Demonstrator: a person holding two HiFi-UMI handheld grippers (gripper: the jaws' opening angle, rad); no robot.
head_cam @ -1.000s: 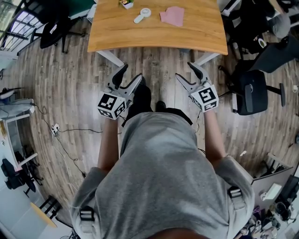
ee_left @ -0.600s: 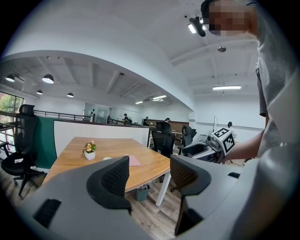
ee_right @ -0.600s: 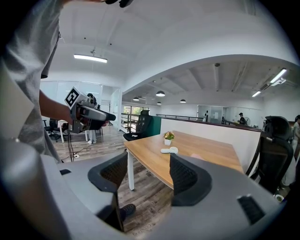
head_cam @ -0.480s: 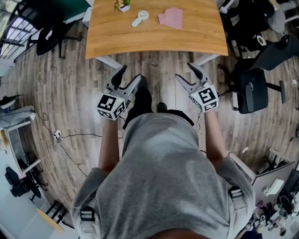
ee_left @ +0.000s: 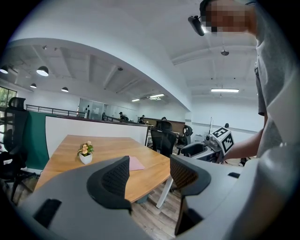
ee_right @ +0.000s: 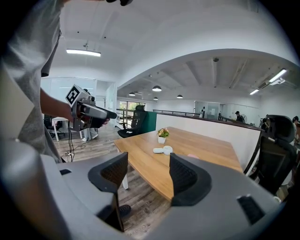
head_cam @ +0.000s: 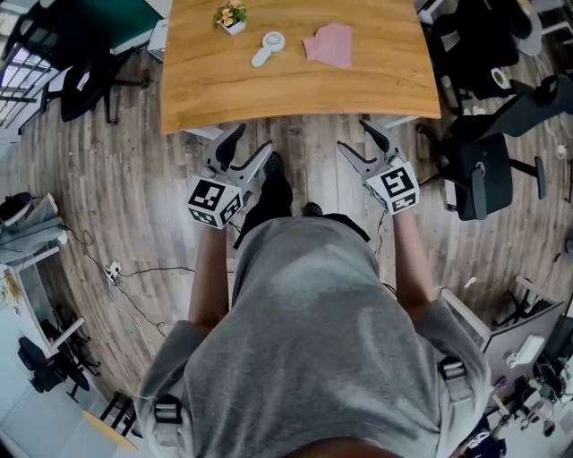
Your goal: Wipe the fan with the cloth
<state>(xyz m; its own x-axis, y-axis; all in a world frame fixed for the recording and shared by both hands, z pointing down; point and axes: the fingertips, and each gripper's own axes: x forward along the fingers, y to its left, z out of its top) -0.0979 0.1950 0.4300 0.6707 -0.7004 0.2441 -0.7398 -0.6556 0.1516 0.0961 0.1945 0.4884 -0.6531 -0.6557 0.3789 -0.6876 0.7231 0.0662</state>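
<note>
A small white hand fan (head_cam: pixel 268 47) and a pink cloth (head_cam: pixel 329 44) lie on the wooden table (head_cam: pixel 295 94), the cloth to the fan's right. Both grippers hang in the air over the floor, short of the table's near edge. My left gripper (head_cam: pixel 251 140) is open and empty; its own view shows the cloth (ee_left: pixel 136 163) beyond the jaws but not the fan. My right gripper (head_cam: pixel 353 136) is also open and empty, and its view shows the fan (ee_right: pixel 163 150) on the table ahead.
A little potted plant (head_cam: pixel 230 18) stands left of the fan. A black office chair (head_cam: pixel 479 170) is on the right, another chair (head_cam: pixel 85 67) at the far left. Cables (head_cam: pixel 112 268) trail over the wooden floor at the left.
The table has come closer in the head view as the person walked towards it. Both grippers stayed open in front of the body and now nearly reach the table's edge.
</note>
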